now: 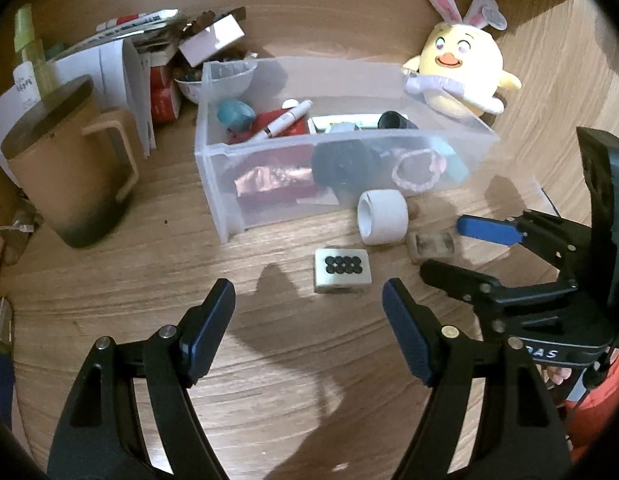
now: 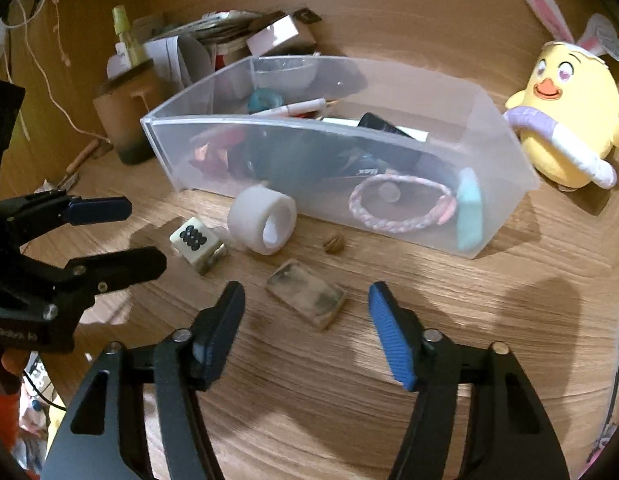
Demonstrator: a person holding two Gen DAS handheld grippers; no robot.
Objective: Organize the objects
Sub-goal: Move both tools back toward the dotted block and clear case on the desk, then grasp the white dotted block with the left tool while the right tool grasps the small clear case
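1. The surface (image 1: 269, 360) is warm brown wood with long grain lines running across it
2. Behind it a wooden back panel (image 2: 389, 8) of the same tone rises
3. Light falls from above and behind, casting soft dark shadows on the wood
4. A pale cord (image 2: 41, 68) hangs at the far left

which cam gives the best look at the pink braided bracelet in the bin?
Right wrist. The pink braided bracelet lies close behind the clear bin's front wall, with its whole loop and braid visible. In the left wrist view it is smaller and hazier through the wall, and its shape is harder to trace.
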